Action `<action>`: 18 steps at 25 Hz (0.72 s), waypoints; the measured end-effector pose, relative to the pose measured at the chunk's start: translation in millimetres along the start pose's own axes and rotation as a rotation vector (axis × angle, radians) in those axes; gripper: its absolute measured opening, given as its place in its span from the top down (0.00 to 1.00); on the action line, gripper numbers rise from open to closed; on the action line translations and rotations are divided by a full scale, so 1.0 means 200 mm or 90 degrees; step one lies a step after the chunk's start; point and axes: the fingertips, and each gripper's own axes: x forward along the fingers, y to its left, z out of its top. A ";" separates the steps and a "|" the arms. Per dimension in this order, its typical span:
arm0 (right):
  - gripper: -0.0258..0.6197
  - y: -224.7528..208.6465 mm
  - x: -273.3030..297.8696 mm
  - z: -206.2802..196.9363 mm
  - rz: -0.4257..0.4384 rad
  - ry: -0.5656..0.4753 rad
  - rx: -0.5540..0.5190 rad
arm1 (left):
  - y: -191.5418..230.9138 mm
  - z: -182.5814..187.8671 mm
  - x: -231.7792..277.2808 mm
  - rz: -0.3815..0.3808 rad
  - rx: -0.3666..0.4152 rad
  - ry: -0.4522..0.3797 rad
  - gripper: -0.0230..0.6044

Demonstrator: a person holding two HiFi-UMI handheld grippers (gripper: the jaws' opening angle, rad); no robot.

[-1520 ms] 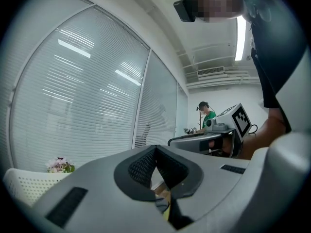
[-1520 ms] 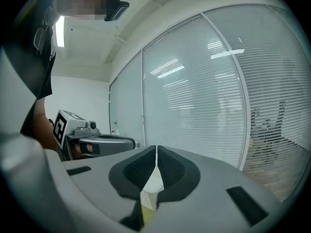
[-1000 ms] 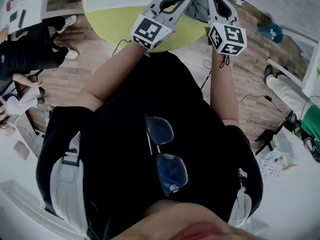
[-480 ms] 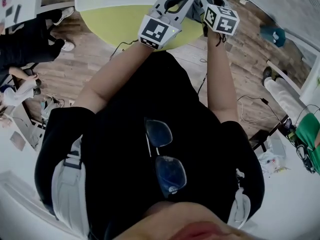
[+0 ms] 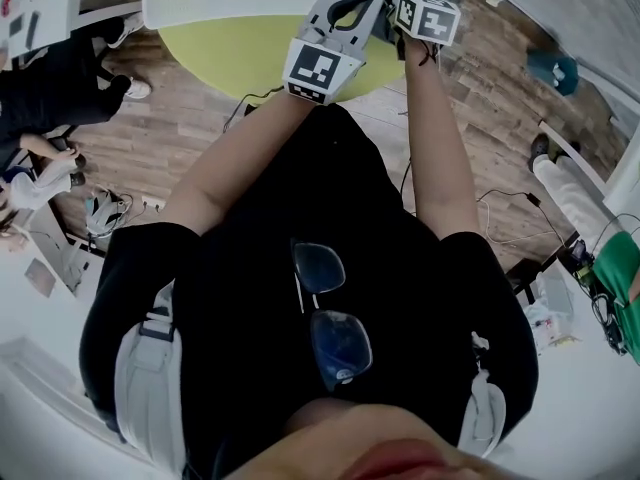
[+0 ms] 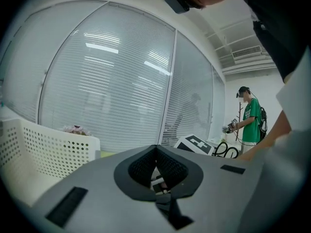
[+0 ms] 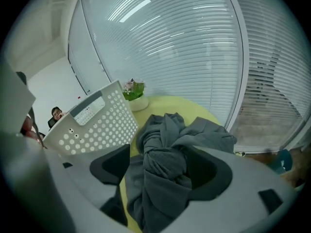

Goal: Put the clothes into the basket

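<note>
One grey garment (image 7: 194,132) is the only piece of clothing in sight. It lies bunched and twisted on the round yellow-green bench (image 5: 230,53), just beside the white perforated basket (image 7: 97,125) and not yet inside it.

The right tool (image 7: 163,152) points down at the heap. Its jaws have just been opening and stand wide apart, with the knotted middle of the garment between them and no clamp on it. The left tool (image 6: 155,148) has its jaws together on nothing, held roughly level, with the basket's wall off to its left.

The step in hand looks like the grasp. The next move probably calls for the right tool to close on the thick twisted part, so the loose folds come along. It would then lift high enough to clear the basket's rim before releasing over the opening. A trailing sleeve could catch on that rim.

For writing, a grey label (image 7: 88,109) on the basket's rim carries small print too fine to read. The cube (image 5: 322,71) on the left tool bears only black-and-white square patterns, and no brand name can be made out.
</note>
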 end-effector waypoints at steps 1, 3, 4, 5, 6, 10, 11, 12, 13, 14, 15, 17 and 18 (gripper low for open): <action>0.41 0.00 0.03 -0.01 -0.002 0.005 -0.001 | 0.00 -0.01 0.00 0.004 -0.003 0.002 0.96; 0.38 -0.01 0.08 -0.04 -0.010 0.014 -0.005 | 0.02 -0.03 0.00 0.010 -0.007 0.005 0.96; 0.36 -0.02 0.11 -0.06 -0.015 0.020 -0.008 | 0.02 -0.04 0.00 0.012 -0.009 0.007 0.96; 0.35 -0.03 0.14 -0.08 -0.019 0.026 -0.009 | 0.02 -0.05 0.01 0.014 -0.011 0.008 0.96; 0.34 -0.04 0.16 -0.10 -0.022 0.034 -0.011 | 0.02 -0.05 0.01 0.015 -0.012 0.009 0.96; 0.33 -0.08 0.27 -0.15 -0.043 0.056 -0.024 | 0.01 -0.03 0.01 0.015 -0.010 0.006 0.96; 0.33 -0.08 0.29 -0.16 -0.050 0.060 -0.029 | 0.01 -0.03 0.01 0.014 -0.009 0.006 0.96; 0.33 -0.09 0.31 -0.17 -0.054 0.063 -0.034 | 0.01 -0.03 0.00 0.013 -0.009 0.007 0.96; 0.33 -0.09 0.33 -0.17 -0.056 0.064 -0.040 | 0.01 -0.04 0.00 0.012 -0.007 0.008 0.96; 0.33 -0.09 0.35 -0.17 -0.059 0.064 -0.046 | 0.01 -0.04 -0.01 0.010 -0.006 0.010 0.96; 0.34 -0.09 0.36 -0.17 -0.063 0.065 -0.050 | 0.00 -0.04 -0.02 0.010 -0.006 0.011 0.96; 0.42 -0.10 0.34 -0.17 -0.077 0.065 -0.057 | 0.00 -0.03 -0.04 0.008 -0.003 0.012 0.96; 0.45 -0.11 0.32 -0.16 -0.082 0.063 -0.061 | 0.00 -0.02 -0.04 0.008 -0.001 0.012 0.96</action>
